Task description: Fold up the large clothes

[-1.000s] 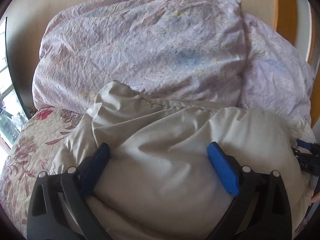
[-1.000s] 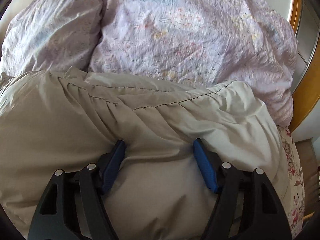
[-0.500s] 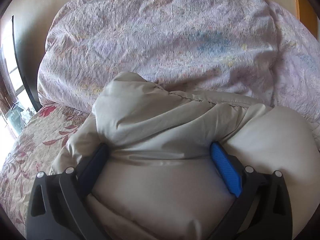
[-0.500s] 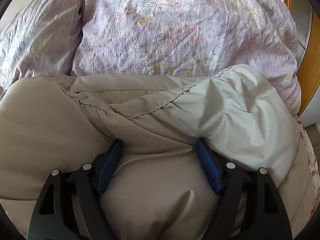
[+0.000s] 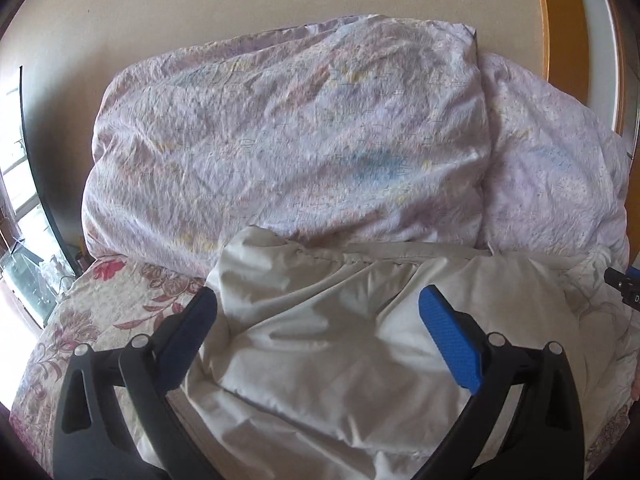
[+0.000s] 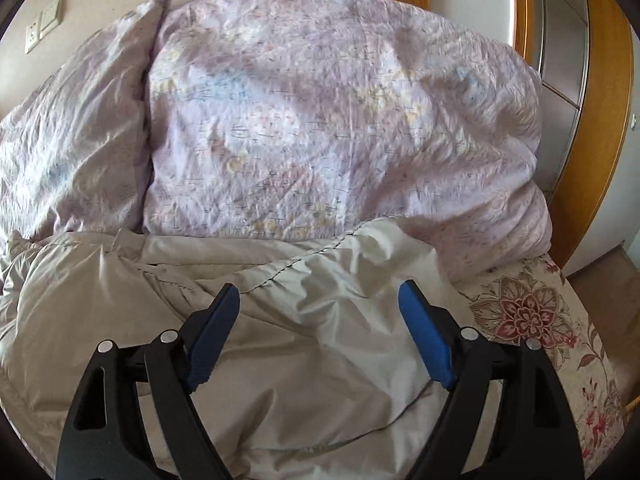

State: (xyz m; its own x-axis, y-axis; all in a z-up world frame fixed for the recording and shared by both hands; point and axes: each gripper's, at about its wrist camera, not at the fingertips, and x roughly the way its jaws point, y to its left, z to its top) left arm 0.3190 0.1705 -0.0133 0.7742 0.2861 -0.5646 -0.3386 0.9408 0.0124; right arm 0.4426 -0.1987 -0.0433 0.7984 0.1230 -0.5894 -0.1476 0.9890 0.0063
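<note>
A large beige padded garment (image 5: pixel 340 344) lies bunched on the bed, against the lilac duvet; it also shows in the right wrist view (image 6: pixel 280 344). My left gripper (image 5: pixel 318 300) is open just above the garment's left part, its blue pads (image 5: pixel 450 340) spread wide with nothing between them. My right gripper (image 6: pixel 320 292) is open above the garment's right part, and its pads (image 6: pixel 424 340) do not pinch the cloth. The tip of the right gripper (image 5: pixel 624 284) shows at the right edge of the left wrist view.
A folded lilac floral duvet (image 5: pixel 288 140) fills the back of the bed against the wall (image 5: pixel 100 12). A floral bedspread (image 5: pixel 100 312) covers the mattress. A wooden door frame (image 6: pixel 608 120) stands at the right, a window (image 5: pixel 16 208) at the left.
Both grippers have lifted back from the garment, where their pads were pressed into it. The puffed cloth has sunk flatter. More wall and duvet show.
</note>
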